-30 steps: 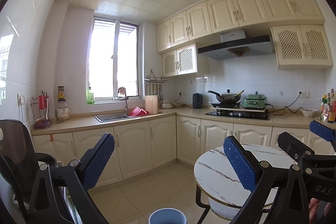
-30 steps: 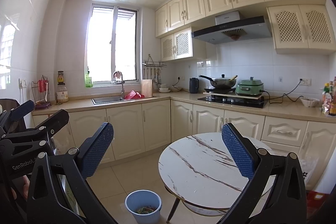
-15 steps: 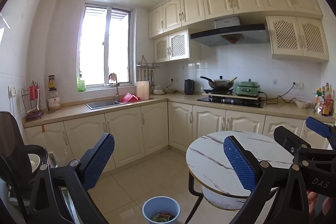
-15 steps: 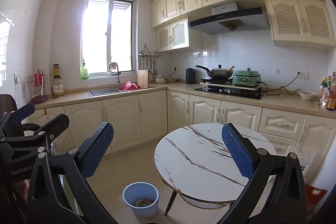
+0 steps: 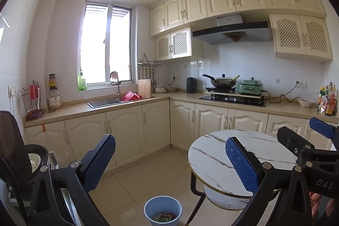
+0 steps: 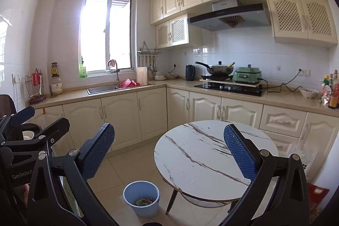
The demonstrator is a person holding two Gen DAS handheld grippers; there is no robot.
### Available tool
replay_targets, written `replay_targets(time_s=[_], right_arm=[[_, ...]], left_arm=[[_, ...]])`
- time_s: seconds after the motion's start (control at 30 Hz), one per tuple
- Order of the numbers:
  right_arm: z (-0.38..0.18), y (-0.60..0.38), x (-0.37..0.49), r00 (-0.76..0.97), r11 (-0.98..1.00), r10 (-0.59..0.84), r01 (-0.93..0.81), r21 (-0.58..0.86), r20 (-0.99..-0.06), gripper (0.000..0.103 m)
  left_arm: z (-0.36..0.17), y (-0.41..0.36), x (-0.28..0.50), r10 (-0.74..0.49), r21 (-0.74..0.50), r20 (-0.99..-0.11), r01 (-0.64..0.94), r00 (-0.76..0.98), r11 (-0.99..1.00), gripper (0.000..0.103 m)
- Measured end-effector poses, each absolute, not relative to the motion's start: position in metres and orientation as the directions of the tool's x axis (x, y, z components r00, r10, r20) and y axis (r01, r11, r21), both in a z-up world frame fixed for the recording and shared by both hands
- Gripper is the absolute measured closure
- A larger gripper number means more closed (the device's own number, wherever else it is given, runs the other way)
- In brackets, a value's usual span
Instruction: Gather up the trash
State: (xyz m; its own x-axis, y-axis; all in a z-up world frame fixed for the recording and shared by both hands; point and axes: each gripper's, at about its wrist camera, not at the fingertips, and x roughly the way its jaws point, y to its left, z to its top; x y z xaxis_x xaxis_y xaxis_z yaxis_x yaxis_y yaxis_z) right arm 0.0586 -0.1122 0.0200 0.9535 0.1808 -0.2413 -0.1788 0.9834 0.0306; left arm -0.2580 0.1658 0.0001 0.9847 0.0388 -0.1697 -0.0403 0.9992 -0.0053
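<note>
step: we scan for trash | both grippers [image 5: 169, 160] [image 6: 168, 151] released, empty | next: approach bin [image 6: 141, 198]

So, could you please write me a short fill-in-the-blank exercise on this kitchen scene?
1. The blue bin stands on the ____.
2. The top of the round table has a ____ pattern.
3. Both the left gripper and the right gripper are ____ and hold nothing.
4. The wok sits on the ____.

Missing words: floor; marble; open; stove
</note>
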Motion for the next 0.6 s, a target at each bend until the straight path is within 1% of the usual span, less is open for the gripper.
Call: replay_targets(time_s=[0.6], right_arm=[[0.0194,-0.1124,0.0590,0.953,0.983,0.182,-0.180,0.030,-0.240,0.000]], left_arm=[[0.0028,0.1745,-0.2565,0.034,-0.004,-0.167,-0.035,0.985,0.999,0.001]])
